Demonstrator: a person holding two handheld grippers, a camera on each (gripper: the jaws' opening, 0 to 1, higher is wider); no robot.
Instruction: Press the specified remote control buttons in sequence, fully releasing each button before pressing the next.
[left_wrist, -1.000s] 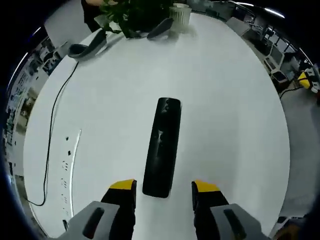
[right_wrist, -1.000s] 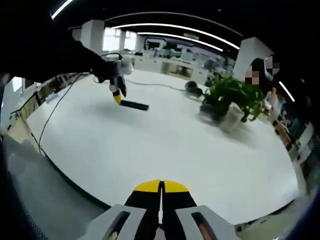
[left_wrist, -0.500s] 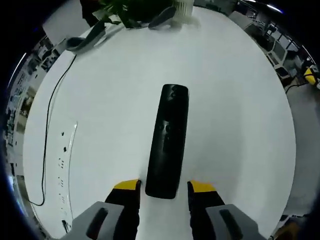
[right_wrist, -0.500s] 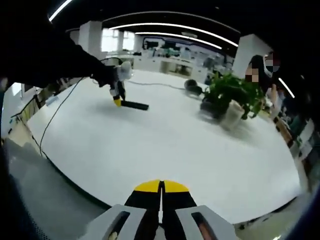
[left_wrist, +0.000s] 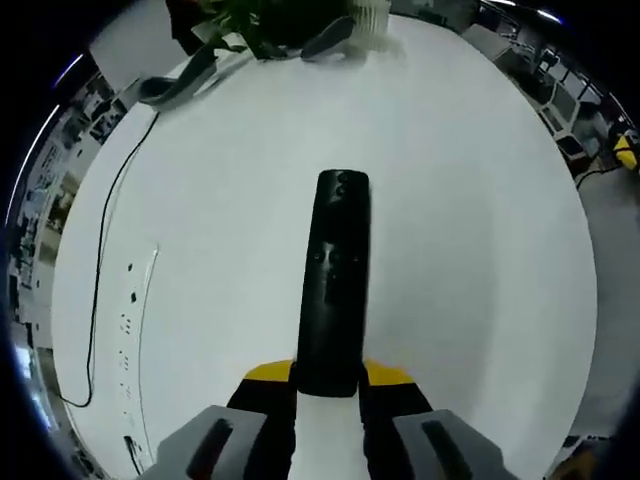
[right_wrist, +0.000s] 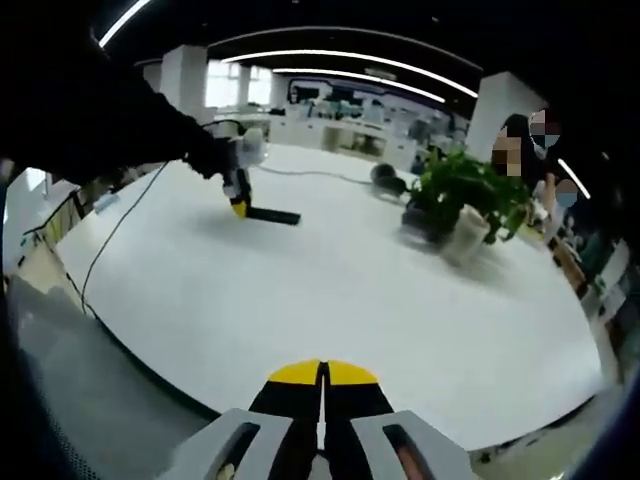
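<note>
Two jaws of our left gripper (left_wrist: 328, 377) are pinching the stiff, slick-looking remote (left_wrist: 332, 280) at its 6 o'clock end while the right gripper (right_wrist: 322, 374) is sitting pressed together.

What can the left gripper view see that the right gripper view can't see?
Left gripper view alone: the remote's buttons up close, its near end between the left tongs, and sockets set into the table. Right gripper view alone: the shut right tongs, ceiling lights, and a person behind the plant. Both: the white table, the black remote, the potted plant and a black cable.
</note>
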